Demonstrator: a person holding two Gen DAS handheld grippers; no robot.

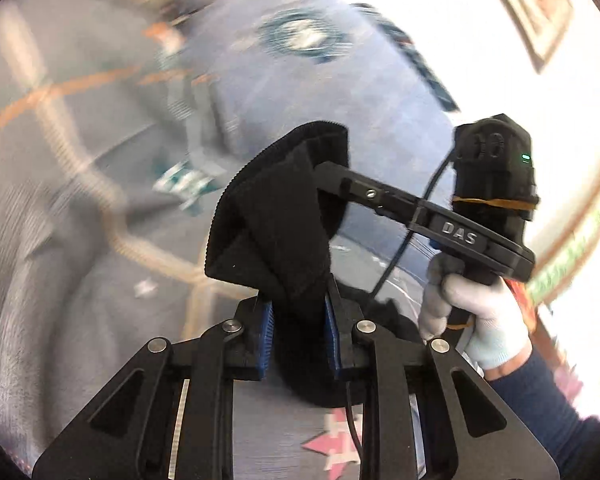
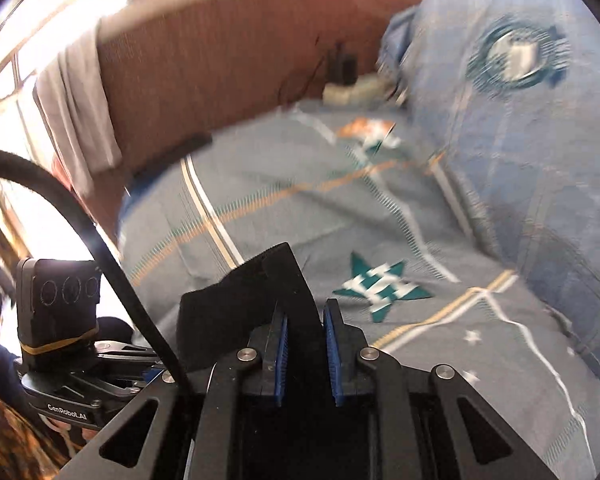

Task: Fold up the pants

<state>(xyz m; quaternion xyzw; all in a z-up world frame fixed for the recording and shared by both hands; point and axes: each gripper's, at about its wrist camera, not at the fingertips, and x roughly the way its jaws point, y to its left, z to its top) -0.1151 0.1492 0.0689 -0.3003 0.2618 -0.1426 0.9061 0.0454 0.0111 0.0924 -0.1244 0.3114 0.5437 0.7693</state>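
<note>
Pants (image 1: 276, 216) – black, bunched – hang above the bed (image 1: 100, 260), clamped in both claws: the left claw (image 1: 300, 320) pinches one fold, the right claw (image 2: 305, 344) another just beside it. To fold well, I judge both grips should stay firm and level, drawing the cloth taut before laying it flat. No containers show.

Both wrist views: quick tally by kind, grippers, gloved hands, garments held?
Grippers: 2, left gripper and right gripper
Gloved hands: 1, gloved hand
Garments held: 1, black pants
Total: 4
</note>
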